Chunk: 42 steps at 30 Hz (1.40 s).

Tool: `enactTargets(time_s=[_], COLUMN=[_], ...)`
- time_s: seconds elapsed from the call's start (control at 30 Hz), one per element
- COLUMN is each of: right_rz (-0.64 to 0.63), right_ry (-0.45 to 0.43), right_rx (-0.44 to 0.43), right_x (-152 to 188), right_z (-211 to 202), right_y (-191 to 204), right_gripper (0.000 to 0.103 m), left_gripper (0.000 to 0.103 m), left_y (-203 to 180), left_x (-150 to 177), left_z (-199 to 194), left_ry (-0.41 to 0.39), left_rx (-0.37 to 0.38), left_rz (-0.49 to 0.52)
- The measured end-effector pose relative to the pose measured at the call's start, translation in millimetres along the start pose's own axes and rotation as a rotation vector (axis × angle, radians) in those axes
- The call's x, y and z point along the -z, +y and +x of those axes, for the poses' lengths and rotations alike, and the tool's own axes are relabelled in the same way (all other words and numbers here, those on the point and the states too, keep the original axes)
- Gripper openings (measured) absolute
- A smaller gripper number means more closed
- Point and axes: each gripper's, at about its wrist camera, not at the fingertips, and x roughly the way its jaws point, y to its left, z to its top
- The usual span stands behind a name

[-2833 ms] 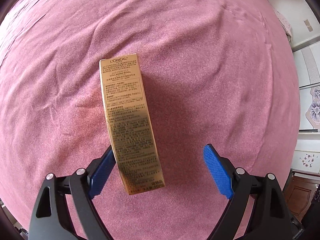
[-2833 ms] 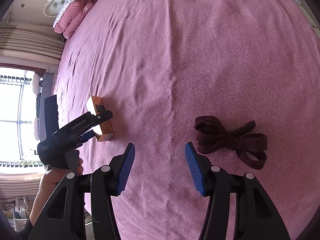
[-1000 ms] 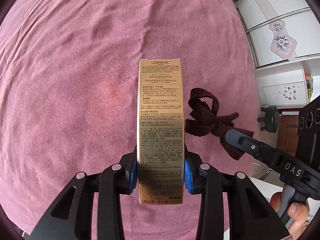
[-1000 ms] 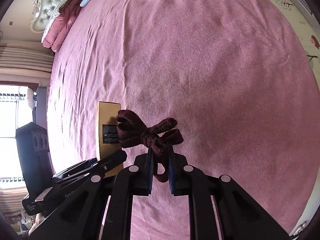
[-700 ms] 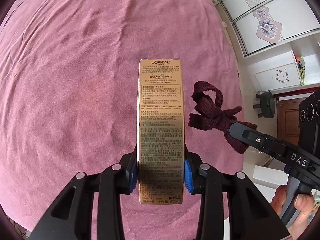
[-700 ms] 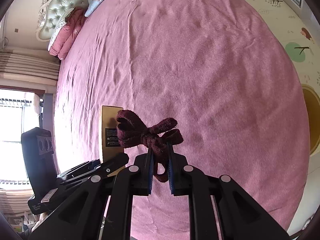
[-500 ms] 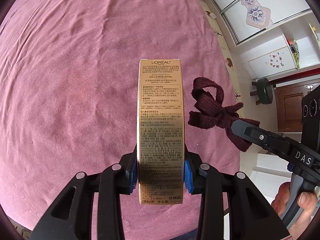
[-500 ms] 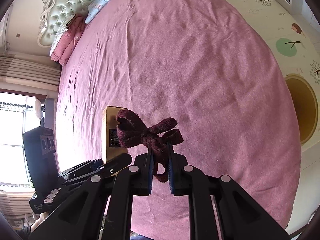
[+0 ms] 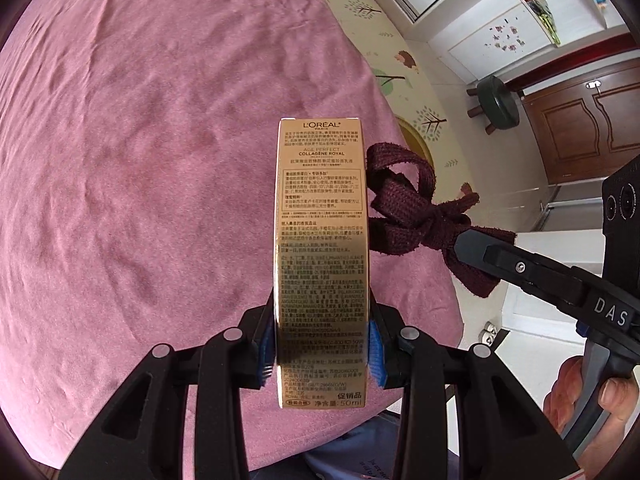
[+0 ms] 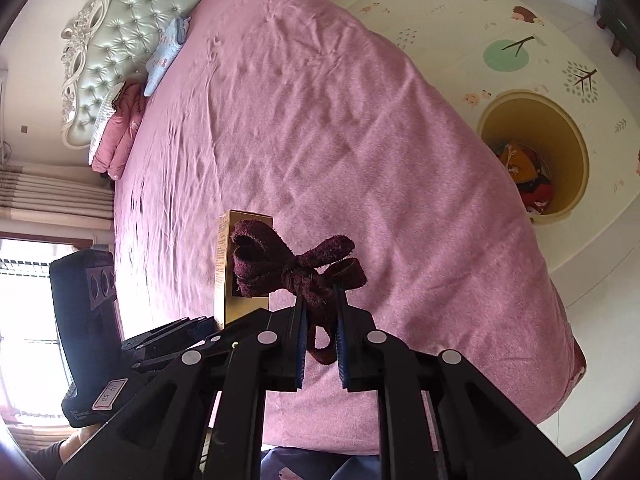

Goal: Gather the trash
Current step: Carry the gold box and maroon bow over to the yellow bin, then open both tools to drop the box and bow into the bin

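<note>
Box: gold carton, printed face toward your left camera, long axis running 6 to 12 o'clock in that view. It is lifted clear of the bed, gripped low down so most of its length stands free for a clean drop.
Left gripper: fingers nearly closed, blue pads pressed flat on the carton's two narrow sides.
Ribbon: dark maroon bow, loops fanned toward 12 o'clock in the right view, its tail hanging between the pads; in the left view it sits just beside the carton at 3 o'clock.
Right gripper: fingers almost fully closed, pinching the bow at its knot, likely because that is the firmest part of a limp item.
Pairing: you carry both pieces side by side, so one trip should serve both.
Bed: pink cover, below both items, nothing else lying on it in view.
Bin: round yellow tub on the patterned floor mat at 3 o'clock in the right view, well apart from the bow, some coloured items already inside.
Your right hand: at 4 o'clock in the left view, around its handle.
Change from a second ago: both grips match; the view has swung off the middle of the bed, so the mat, stool and tub now show.
Change from the earliest view: carton and bow lay on the cover then, both sets of fingers wide apart.
</note>
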Motion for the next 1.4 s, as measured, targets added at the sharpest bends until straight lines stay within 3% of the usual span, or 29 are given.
enactTargets(time_s=[0.2,0.73,1.3,1.33,1.4], right_rz=[0.127,0.354,0.465,0.471,0.49], right_ry=[-0.083,-0.27,-0.328,-0.334,-0.346], right_rx=[0.008,0.034,0.061,0.065,0.07], right_x=[-3.0,-51.3,-116.5,-119.9,-125.4], right_z=[-29.5,-82.9,-78.5,-79.9,-82.9], right_y=[-55.1,-166.9,-237.5,-240.3,-247.0], right_gripper=[0.012,0.013,0.015,0.016,0.035], left_gripper=[0.037,0.037,0.037,0.037,0.048], left_y=[-47.9,-163.2,-237.9,-242.6,-248.3], left_x=[-14.4,-92.2,-188.9,-193.6,-202.0], left_z=[20.7,80.0,153.3,157.1,162.3], left_ry=[0.042,0.095,0.148,0.149,0.142], left_rx=[-0.003,0.013,0.022,0.018,0.0], left_rz=[0.095,0.267,0.366,0.373,0.381])
